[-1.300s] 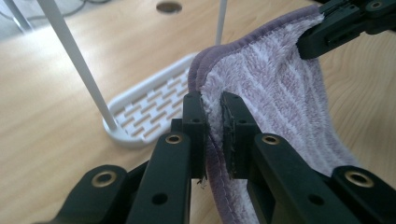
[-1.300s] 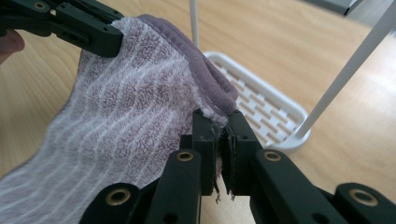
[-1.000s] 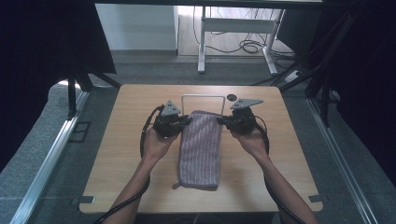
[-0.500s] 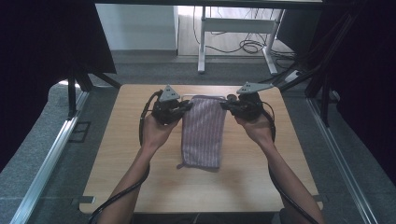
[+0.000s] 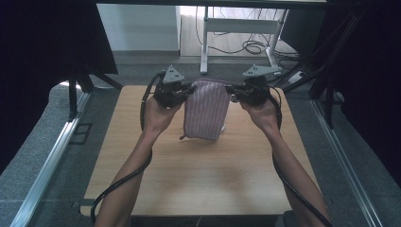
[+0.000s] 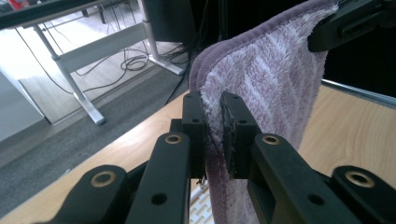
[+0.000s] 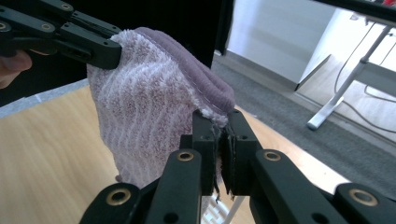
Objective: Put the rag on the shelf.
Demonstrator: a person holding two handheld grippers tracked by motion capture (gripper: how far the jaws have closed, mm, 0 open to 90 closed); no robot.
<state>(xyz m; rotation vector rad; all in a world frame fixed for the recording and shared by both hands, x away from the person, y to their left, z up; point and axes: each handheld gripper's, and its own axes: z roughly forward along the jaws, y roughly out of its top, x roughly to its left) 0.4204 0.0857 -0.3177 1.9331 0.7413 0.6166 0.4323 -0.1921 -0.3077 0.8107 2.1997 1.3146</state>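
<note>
A folded purple towel with pale stripes (image 5: 206, 109) hangs in the air over the far half of the wooden table (image 5: 198, 175). My left gripper (image 5: 188, 89) is shut on its upper left corner, and my right gripper (image 5: 230, 90) is shut on its upper right corner. In the left gripper view the towel (image 6: 266, 84) is pinched between the black jaws of the left gripper (image 6: 213, 116), with the other gripper's jaws at the top right. In the right gripper view the right gripper (image 7: 218, 135) clamps the towel's (image 7: 149, 107) thick folded edge. The towel's lower end hangs just above the tabletop.
A small white object (image 5: 222, 128) peeks out on the table behind the towel's lower right. Past the table's far edge are grey floor, a white desk frame (image 5: 236, 26) and loose cables (image 5: 250, 46). Metal rails (image 5: 47, 156) run along both sides of the table.
Both grippers have lifted the towel off the table and carried it away from the person. It lay flat a second ago; now it hangs from its top corners.
</note>
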